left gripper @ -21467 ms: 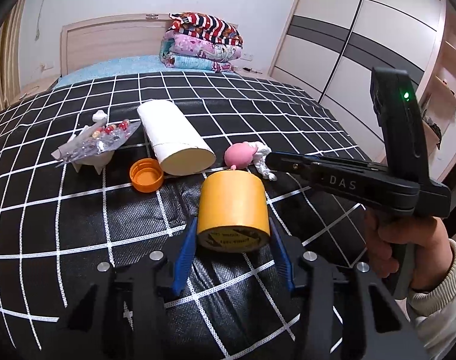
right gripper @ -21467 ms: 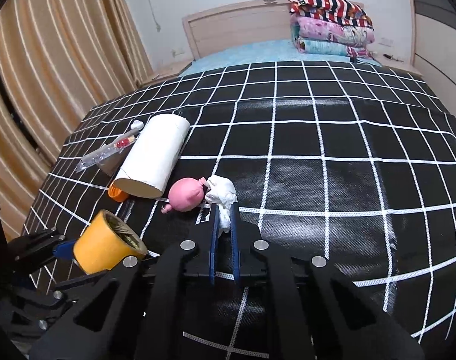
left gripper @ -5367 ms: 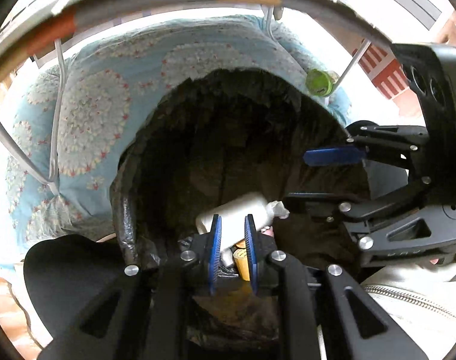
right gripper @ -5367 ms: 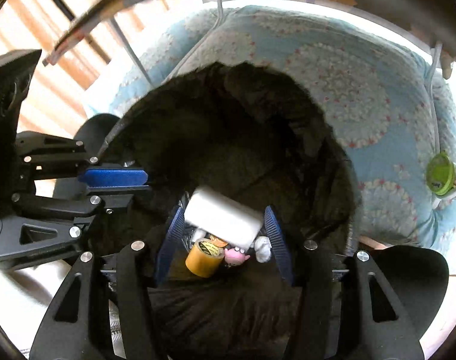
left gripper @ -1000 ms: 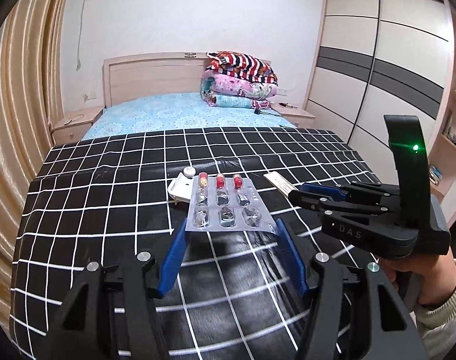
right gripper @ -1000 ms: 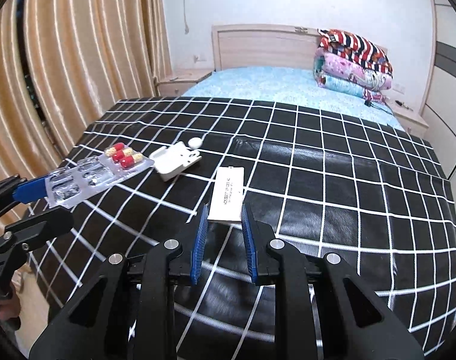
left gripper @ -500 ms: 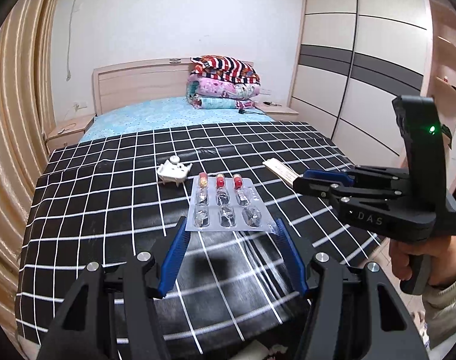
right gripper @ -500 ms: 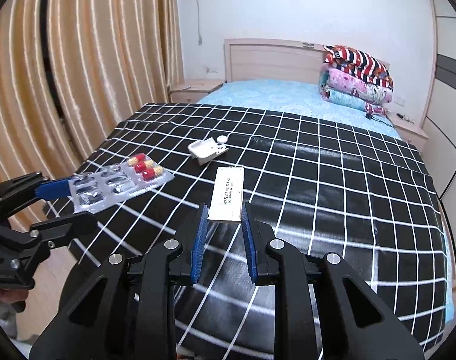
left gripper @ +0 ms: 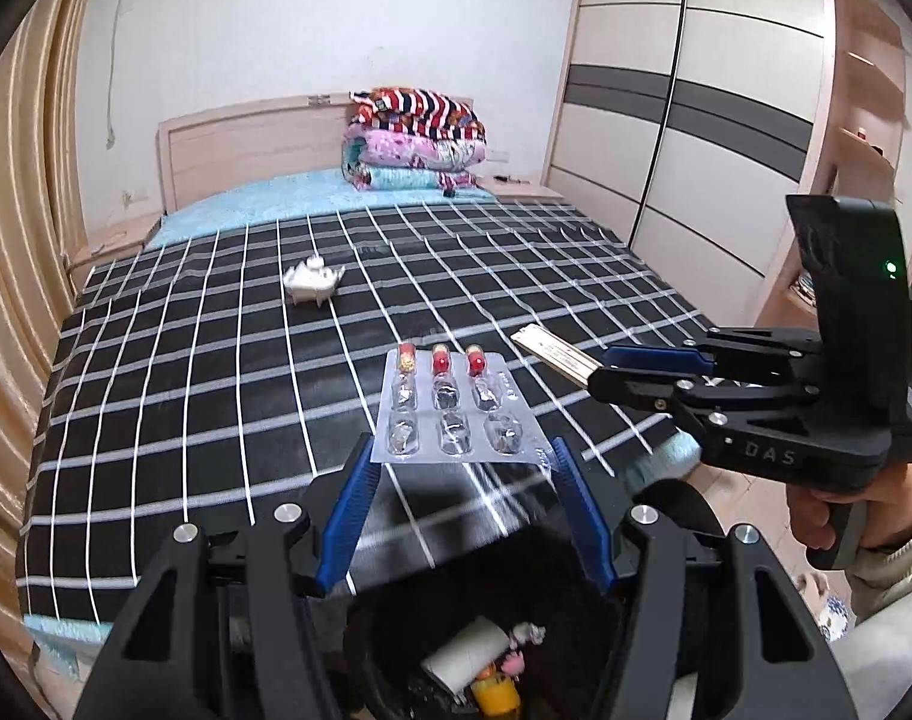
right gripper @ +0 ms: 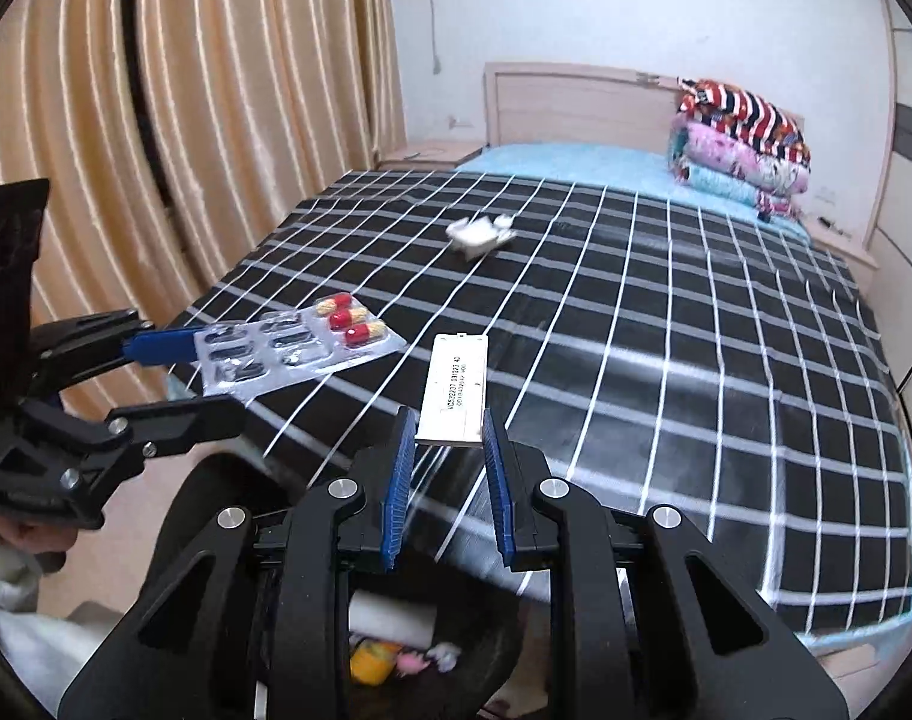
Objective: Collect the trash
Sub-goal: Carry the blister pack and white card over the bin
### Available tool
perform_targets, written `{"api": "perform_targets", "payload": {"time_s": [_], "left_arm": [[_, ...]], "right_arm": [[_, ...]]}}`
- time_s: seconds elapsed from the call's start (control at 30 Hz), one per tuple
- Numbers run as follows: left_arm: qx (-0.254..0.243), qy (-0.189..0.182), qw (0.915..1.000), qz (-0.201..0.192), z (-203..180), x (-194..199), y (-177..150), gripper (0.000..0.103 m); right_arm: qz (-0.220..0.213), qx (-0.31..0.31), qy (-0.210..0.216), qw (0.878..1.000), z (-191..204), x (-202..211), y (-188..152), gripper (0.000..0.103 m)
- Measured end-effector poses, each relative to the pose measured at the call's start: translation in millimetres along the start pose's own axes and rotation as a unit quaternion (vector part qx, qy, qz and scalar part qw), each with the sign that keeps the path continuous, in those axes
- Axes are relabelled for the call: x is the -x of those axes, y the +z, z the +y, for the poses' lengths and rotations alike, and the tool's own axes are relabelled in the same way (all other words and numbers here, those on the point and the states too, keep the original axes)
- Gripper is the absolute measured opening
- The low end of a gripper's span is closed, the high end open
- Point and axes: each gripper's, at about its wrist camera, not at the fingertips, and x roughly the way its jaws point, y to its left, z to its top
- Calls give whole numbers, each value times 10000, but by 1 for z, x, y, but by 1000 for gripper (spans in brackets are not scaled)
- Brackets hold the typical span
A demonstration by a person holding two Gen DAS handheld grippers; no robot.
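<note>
three capsules, six emptied blister pockets

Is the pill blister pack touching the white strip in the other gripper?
Apart. The right wrist view shows the blister pack and the white strip with black checked bedspread visible between them.

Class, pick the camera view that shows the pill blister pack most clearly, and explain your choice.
The left wrist view is best: the blister pack sits centred, face-on between the left gripper's fingers, with three red capsules and six emptied pockets countable. The right wrist view shows the pack only at a slant, off to the left.
</note>
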Motion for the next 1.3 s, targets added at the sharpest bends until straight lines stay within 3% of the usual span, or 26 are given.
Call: {"api": "perform_targets", "payload": {"time_s": [0.57, 0.9, 1.3], "left_arm": [[-75, -318, 9956, 881, -18, -10, -66, 57], [26, -453, 9873, 1520, -12, -47, -102, 57], [107, -637, 9791, 1928, -8, -61, -124, 57]], "right_arm": [[724, 45, 407, 9965, 27, 7, -74, 23], [1498, -61, 506, 9874, 26, -32, -113, 23], [2110, -105, 576, 9757, 22, -82, -135, 23]]}}
